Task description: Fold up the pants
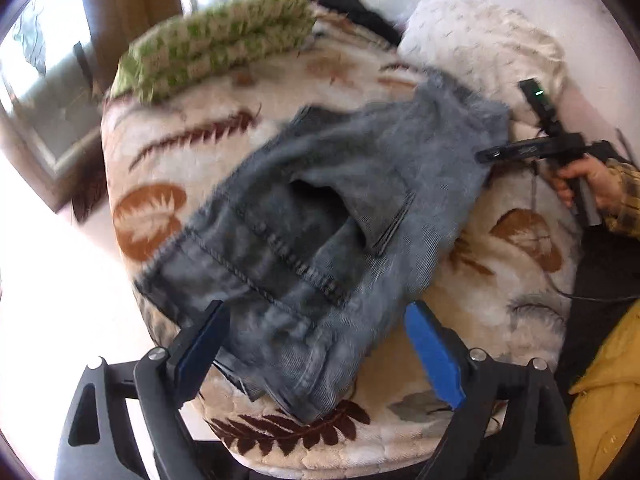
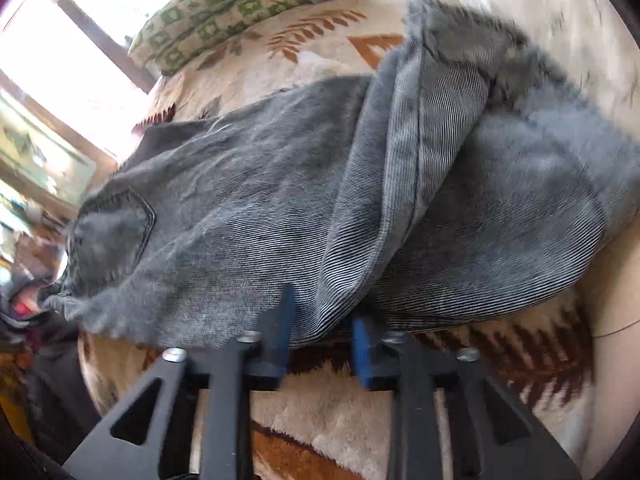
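Note:
Grey denim pants [image 1: 320, 208] lie crumpled on a leaf-patterned blanket [image 1: 172, 152], waistband and back pocket toward the left wrist camera. My left gripper [image 1: 320, 320] hovers over the waistband end, jaws open wide, with nothing pinched between the blue pads [image 1: 432, 352]. In the same view a hand [image 1: 588, 184] in a plaid sleeve holds my right gripper [image 1: 486, 156] at the far leg end of the pants. In the right wrist view the pants [image 2: 240, 200] fill the frame. My right gripper [image 2: 322, 320] is partly open, with a denim fold [image 2: 360, 208] dropping between its fingertips.
A green-patterned pillow [image 1: 216, 44] lies at the bed's far end, a white quilted cushion [image 1: 480, 40] to its right, dark clothing [image 1: 352, 8] between them. A yellow garment [image 1: 608, 392] and a cable [image 1: 592, 298] are on the right. The bed edge drops off on the left by a window [image 1: 48, 60].

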